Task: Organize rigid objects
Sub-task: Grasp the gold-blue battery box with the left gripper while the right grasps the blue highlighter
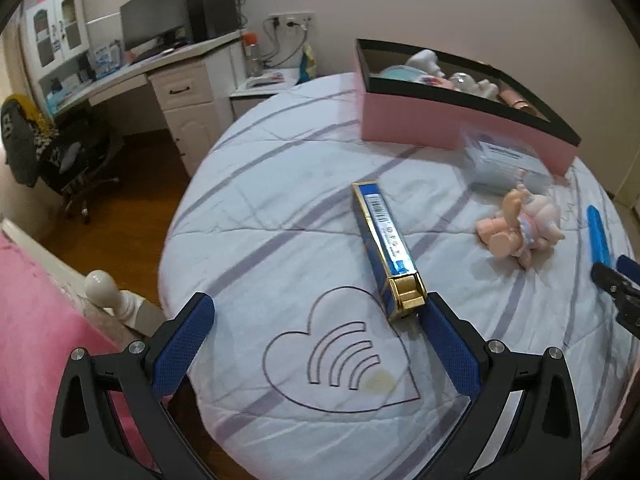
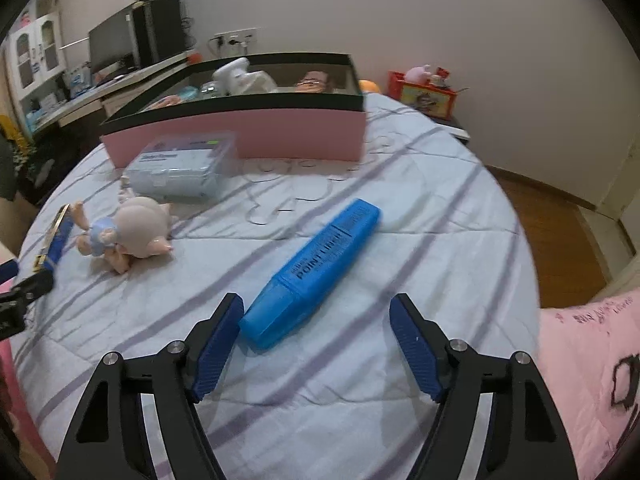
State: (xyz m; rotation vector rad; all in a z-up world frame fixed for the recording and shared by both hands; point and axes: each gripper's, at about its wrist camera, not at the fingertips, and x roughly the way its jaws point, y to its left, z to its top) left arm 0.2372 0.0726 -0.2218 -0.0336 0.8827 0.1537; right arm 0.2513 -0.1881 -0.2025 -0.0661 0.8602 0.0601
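A long blue and gold box [image 1: 384,240] lies on the bed, its gold end just ahead of my open left gripper [image 1: 316,316], near the right finger. It also shows in the right wrist view [image 2: 58,238]. A blue highlighter [image 2: 312,272] lies just ahead of my open right gripper [image 2: 316,320], its cap end close to the left finger; it also shows in the left wrist view [image 1: 598,236]. A pink doll [image 2: 132,232] lies between them. A clear plastic box [image 2: 180,168] sits against the pink storage box [image 2: 280,128], which holds several items.
The bed is covered by a white quilt with purple stripes [image 2: 400,216] and a stitched heart [image 1: 340,352]. A desk with a monitor [image 1: 152,28] and a chair [image 1: 60,152] stand at the left. A bedpost [image 1: 104,284] is near my left gripper. A pink blanket [image 2: 592,360] lies at the right.
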